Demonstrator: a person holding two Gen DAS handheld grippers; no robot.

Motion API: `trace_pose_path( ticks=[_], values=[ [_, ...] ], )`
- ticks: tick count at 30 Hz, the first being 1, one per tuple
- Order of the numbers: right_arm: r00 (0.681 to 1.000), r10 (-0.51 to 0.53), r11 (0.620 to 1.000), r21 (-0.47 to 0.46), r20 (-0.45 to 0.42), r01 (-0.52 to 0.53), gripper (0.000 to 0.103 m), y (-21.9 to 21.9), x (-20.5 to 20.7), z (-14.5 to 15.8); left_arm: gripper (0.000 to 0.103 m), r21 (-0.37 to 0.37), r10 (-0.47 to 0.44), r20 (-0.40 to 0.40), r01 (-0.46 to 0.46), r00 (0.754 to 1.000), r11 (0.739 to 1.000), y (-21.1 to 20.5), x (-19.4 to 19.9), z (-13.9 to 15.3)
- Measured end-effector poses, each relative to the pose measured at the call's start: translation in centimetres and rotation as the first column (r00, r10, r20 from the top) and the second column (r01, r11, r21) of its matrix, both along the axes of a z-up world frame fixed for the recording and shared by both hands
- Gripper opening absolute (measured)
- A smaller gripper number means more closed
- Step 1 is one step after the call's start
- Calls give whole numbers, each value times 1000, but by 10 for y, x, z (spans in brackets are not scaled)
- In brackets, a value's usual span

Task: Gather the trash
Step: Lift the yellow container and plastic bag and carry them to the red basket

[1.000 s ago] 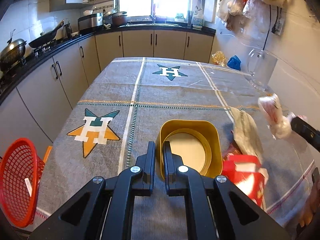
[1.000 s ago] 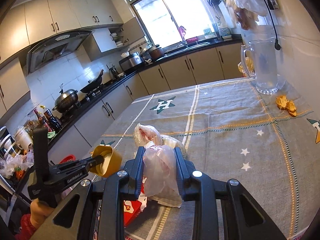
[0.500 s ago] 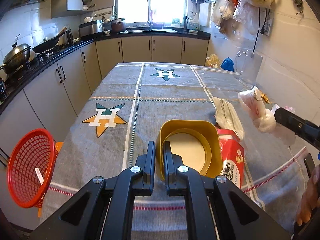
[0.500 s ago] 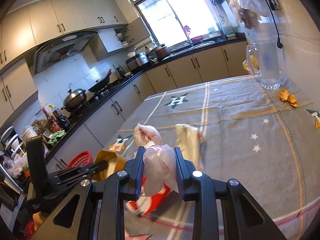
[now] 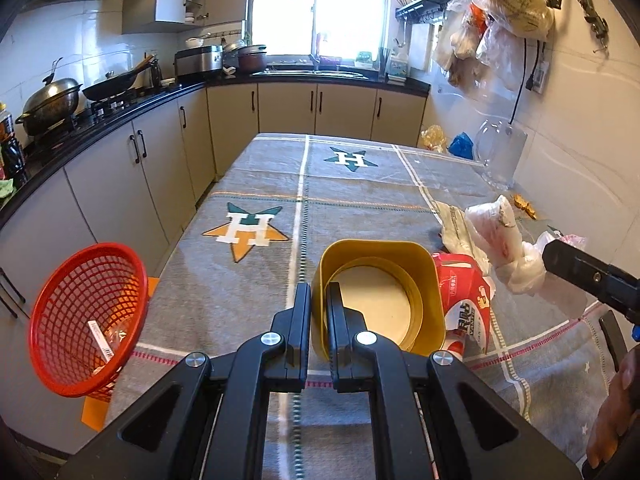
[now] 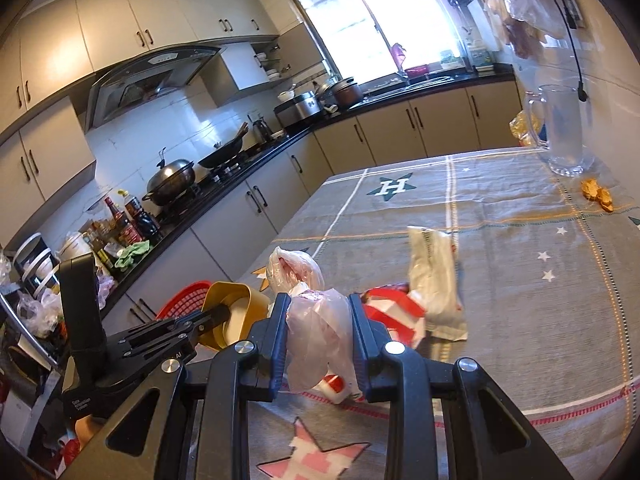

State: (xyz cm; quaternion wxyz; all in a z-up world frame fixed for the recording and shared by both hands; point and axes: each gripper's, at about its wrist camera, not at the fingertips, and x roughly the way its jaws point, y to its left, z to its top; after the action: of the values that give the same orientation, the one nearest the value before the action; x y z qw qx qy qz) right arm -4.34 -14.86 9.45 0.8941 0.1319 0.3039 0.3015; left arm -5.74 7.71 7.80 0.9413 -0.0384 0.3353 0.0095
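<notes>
Each view looks forward along its own tool's fingers, from just behind them. The left view faces down the bench [image 5: 360, 188] toward the window. The right view faces leftward across it. Both share the yellow tub [image 5: 380, 276] [image 6: 236, 304] and the red basket [image 5: 84, 316] [image 6: 182, 300].

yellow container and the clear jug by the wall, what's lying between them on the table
In the left wrist view, a red carton sits right beside the yellow container, then a flat white wrapper lies farther toward the clear jug.
</notes>
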Motion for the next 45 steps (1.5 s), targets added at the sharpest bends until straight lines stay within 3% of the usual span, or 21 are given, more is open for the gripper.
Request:
trace_pose_path(
  ticks=[23, 45],
  values=[
    [992, 123, 990, -67, 2, -122, 30, 81, -12, 9, 7, -56, 105, 31, -103, 994, 993, 70, -34, 5],
    [968, 249, 957, -146, -27, -250, 30, 187, -4, 13, 7, -114, 262, 39, -256, 964, 960, 175, -60, -2]
  ],
)
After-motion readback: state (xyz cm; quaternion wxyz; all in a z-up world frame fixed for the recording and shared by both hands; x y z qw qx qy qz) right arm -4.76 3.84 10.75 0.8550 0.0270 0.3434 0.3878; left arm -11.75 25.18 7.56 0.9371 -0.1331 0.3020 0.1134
